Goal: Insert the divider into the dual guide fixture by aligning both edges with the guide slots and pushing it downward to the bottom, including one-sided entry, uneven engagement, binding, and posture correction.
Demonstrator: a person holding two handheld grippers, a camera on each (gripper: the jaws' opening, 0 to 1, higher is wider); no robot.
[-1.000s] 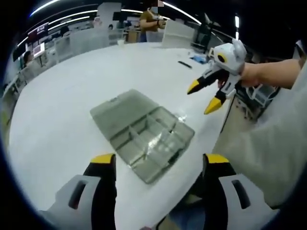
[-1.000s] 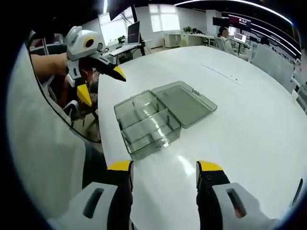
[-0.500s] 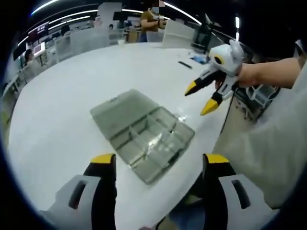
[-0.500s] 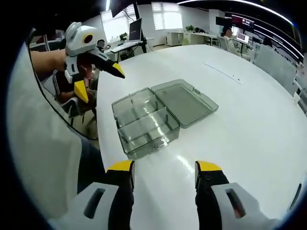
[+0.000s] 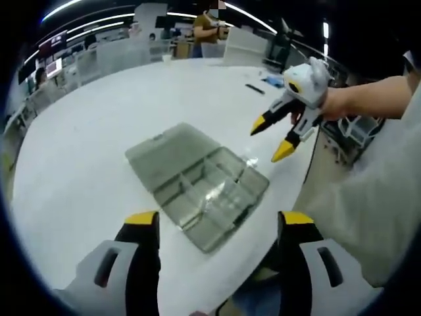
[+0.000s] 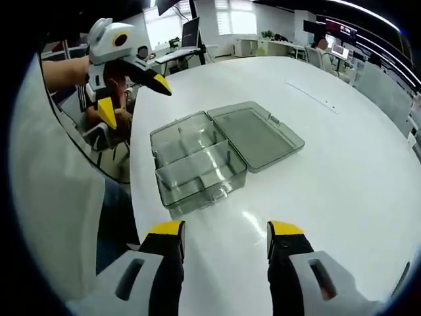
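The clear compartment box point(image 6: 197, 168) sat on the white worktop point(image 6: 342, 164) near its edge, its lid point(image 6: 256, 135) folded flat beside it, dividers point(image 6: 200, 160) standing inside. The left gripper point(image 6: 128, 99) and right gripper point(image 5: 270, 137) hovered above the worktop, jaws spread wide, holding nothing.

A person point(image 5: 208, 27) stands at the top of the left gripper view. A monitor point(image 6: 191, 31) sits upper left in the right gripper view.

No lettering to read here: the glowing wall screens point(image 6: 329, 27) in the background are too blurred, and the smoky clear plastic compartment box point(image 6: 217, 153) carries no legible label.
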